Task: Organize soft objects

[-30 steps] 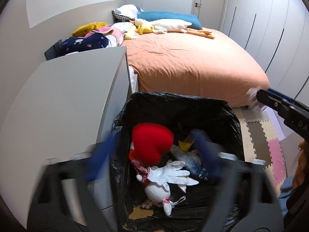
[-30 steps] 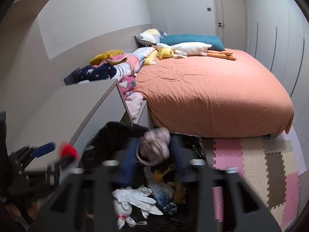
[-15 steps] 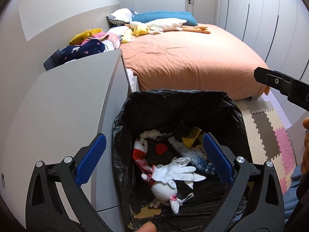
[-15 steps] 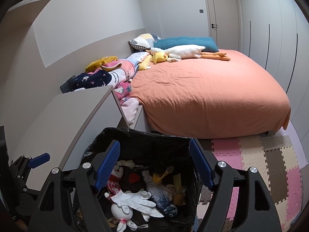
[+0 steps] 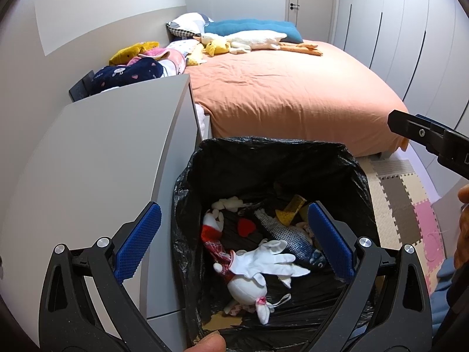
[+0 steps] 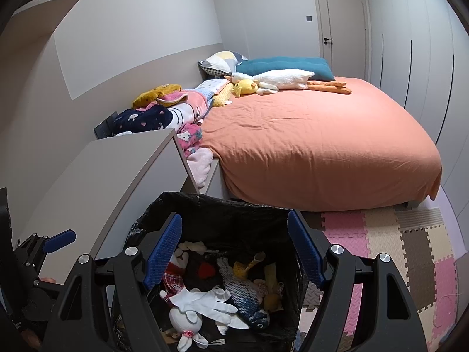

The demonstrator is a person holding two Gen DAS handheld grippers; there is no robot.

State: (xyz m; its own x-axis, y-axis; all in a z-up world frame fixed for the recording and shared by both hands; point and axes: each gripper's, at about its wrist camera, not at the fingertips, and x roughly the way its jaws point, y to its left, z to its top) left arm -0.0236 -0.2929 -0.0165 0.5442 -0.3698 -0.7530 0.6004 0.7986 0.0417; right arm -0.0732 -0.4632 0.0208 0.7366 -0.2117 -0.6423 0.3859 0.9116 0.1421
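Note:
A bin lined with a black bag (image 5: 263, 158) (image 6: 234, 214) stands below both grippers. Inside lie a white glove (image 5: 263, 261) (image 6: 205, 302), a grey-blue plush fish (image 5: 290, 240) (image 6: 243, 293), a small red heart (image 5: 245, 226) (image 6: 206, 269), a white rabbit doll (image 5: 246, 289) (image 6: 183, 319) and yellow pieces (image 5: 288, 211). My left gripper (image 5: 231, 243) hangs open over the bin with nothing between its blue pads. My right gripper (image 6: 234, 249) is open above it too, and shows at the right edge of the left wrist view (image 5: 428, 135).
A grey cabinet (image 5: 102, 158) (image 6: 111, 182) stands left of the bin. Behind it is a bed with an orange cover (image 5: 287, 94) (image 6: 316, 140), carrying a white goose plush (image 6: 281, 79), a yellow plush (image 6: 246, 87), pillows and folded blankets (image 6: 176, 108). Foam puzzle mats (image 6: 390, 249) cover the floor at right.
A second ago my left gripper held a red heart plush and my right a pinkish soft item; both opened and the items dropped into the bin. Both grippers have since risen slightly.

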